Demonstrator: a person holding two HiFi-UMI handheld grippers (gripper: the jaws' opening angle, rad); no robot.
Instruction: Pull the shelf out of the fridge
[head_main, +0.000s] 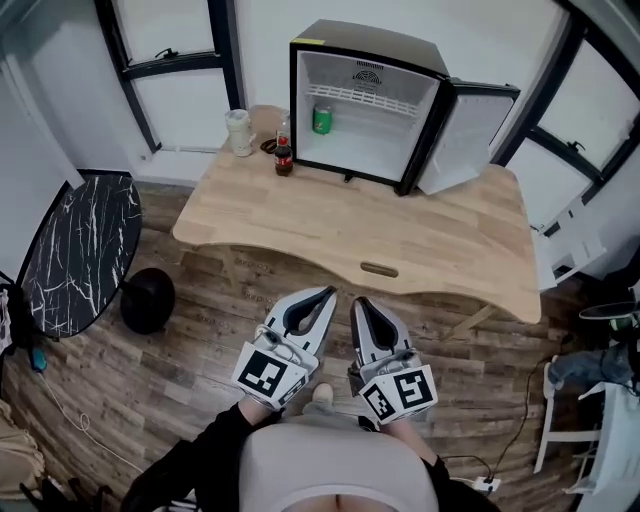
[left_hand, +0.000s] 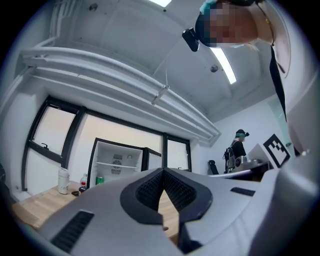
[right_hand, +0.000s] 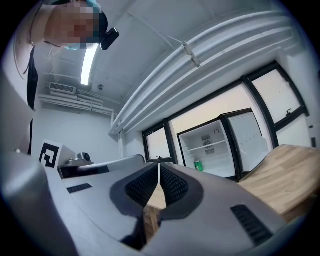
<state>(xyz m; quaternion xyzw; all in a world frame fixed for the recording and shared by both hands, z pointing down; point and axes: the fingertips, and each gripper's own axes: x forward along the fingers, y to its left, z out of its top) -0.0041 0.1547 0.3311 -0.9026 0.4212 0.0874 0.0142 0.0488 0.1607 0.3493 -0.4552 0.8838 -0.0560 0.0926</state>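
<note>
Black fridge (head_main: 372, 135), white inside; green can (head_main: 322, 120)

No lettering or numbers can be read.

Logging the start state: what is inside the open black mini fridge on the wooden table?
A white wire shelf spans it; a green can stands beneath, at left. Whatever is behind the can is covered.

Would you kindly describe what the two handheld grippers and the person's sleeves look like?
The left gripper and the right gripper both have pale grey, tapering shells, with black ribbed pads lining the inside of the jaws. Each carries at its rear a white cube printed with black square markers. The person wears dark long sleeves.
</note>
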